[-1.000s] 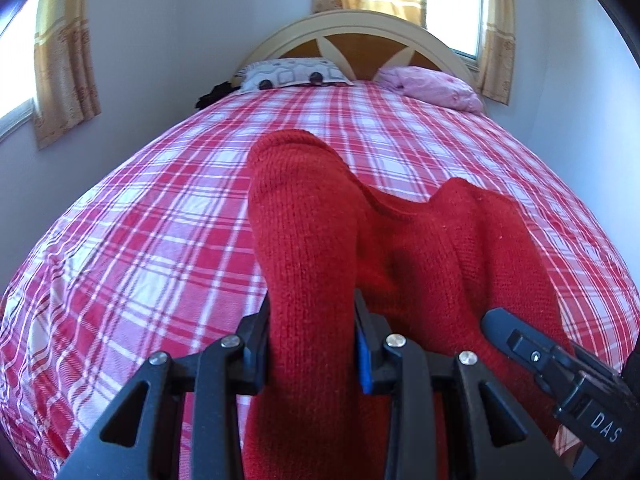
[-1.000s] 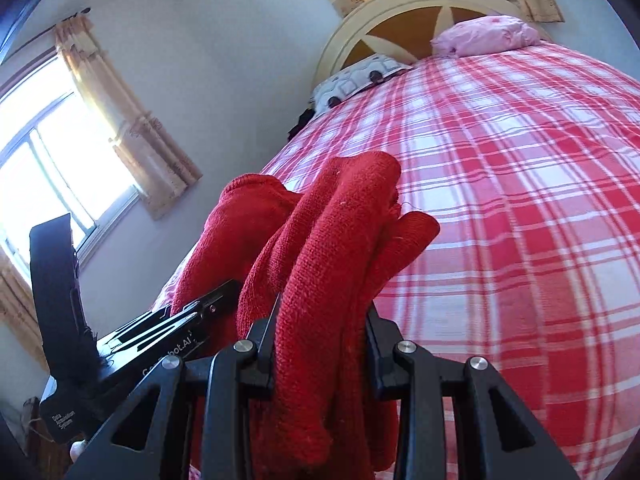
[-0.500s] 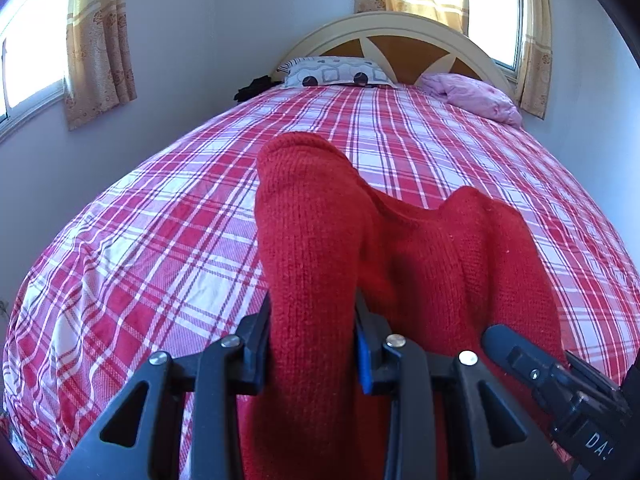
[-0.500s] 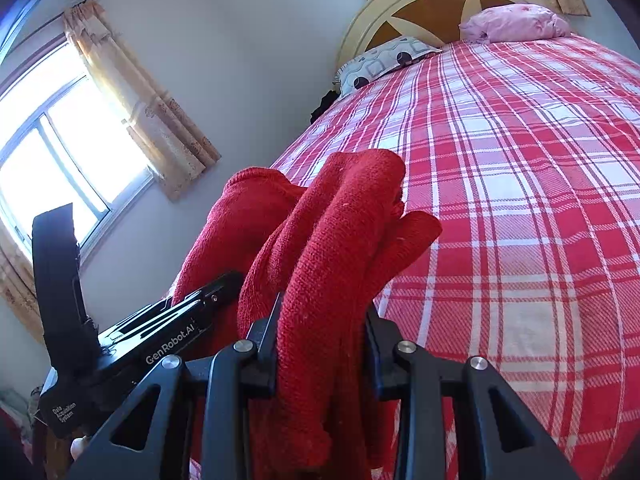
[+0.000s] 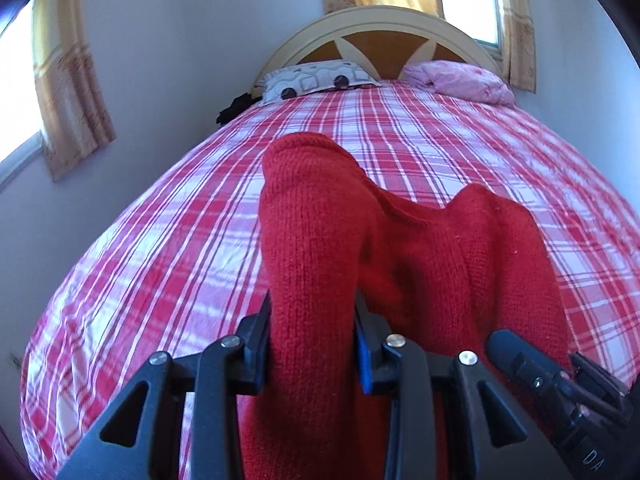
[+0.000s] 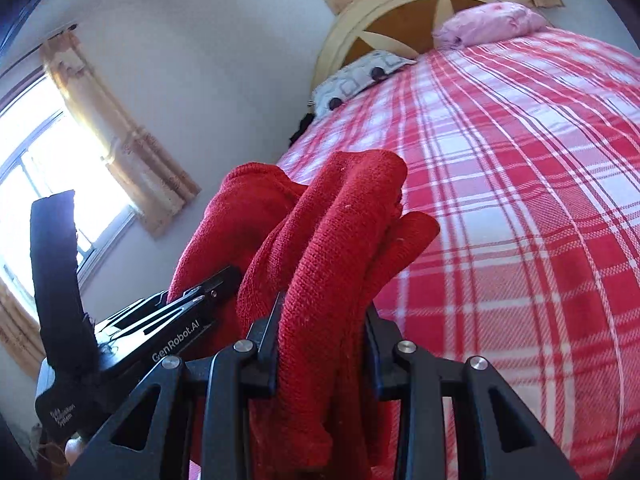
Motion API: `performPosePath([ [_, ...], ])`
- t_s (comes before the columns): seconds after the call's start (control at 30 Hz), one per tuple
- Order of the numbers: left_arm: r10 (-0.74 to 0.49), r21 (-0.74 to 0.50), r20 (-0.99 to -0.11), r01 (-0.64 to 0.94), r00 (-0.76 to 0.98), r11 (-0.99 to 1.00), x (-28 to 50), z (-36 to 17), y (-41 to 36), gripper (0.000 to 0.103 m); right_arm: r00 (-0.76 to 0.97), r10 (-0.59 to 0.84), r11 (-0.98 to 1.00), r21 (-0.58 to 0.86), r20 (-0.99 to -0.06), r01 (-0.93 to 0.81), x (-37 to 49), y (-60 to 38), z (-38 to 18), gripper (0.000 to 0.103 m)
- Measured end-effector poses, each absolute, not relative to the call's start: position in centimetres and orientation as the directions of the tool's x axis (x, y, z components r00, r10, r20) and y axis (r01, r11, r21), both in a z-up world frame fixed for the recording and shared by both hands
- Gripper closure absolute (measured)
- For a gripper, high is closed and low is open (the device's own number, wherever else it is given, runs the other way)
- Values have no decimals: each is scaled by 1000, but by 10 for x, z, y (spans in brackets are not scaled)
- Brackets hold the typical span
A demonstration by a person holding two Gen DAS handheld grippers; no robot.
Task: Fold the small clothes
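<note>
Item: I hold 1 red knit garment [image 5: 420, 264] above the bed [image 5: 160, 248], slung sideways between my left hand-held gripper [image 5: 314, 344] and right hand-held gripper [image 6: 322, 344], both clamped on it.

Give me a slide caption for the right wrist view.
Right gripper clamps a bunched red knitted garment above the red-and-white plaid bedspread, left gripper alongside.

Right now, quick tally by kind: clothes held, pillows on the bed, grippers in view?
Red knit garment: 1, clamped by the left gripper and the right gripper
Pillows: 2, patterned pillow, pink pillow
Grippers: 2
Total: 5
</note>
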State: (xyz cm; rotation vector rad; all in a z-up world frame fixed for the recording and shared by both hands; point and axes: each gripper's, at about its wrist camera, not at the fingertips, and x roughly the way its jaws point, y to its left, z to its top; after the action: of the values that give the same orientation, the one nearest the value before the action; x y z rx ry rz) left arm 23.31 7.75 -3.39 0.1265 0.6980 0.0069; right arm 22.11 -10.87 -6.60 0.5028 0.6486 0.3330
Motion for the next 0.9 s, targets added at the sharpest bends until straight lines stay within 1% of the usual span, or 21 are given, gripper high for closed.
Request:
performPosePath([
  [0.23, 64, 140, -682, 44, 728, 989, 266, -64, 57, 68, 746, 377, 851, 523, -548, -46, 247, -127, -100, 69],
  [0.33, 84, 152, -690, 30, 719, 988, 271, -74, 56, 68, 733, 398, 829, 558, -552, -29, 253, -134, -113, 69],
  [0.5, 81, 140, -697, 24, 713, 990, 274, -82, 59, 68, 718, 423, 811, 585, -553, -28, 259, -137, -120, 69],
  [0.6, 91, 156, -688, 24, 720, 988, 274, -84, 57, 67, 713, 438, 796, 605, -548, -24, 261, -140, -124, 69],
  [0.7, 103, 172, -679, 22, 727, 985, 275, -86, 55, 67, 710, 436, 799, 601, -552, -23, 262, -139, -124, 69],
  [0.9, 95, 154, -684, 16, 723, 988, 277, -87, 59, 66, 706, 411, 822, 570, -577, -12, 267, -134, -121, 69],
])
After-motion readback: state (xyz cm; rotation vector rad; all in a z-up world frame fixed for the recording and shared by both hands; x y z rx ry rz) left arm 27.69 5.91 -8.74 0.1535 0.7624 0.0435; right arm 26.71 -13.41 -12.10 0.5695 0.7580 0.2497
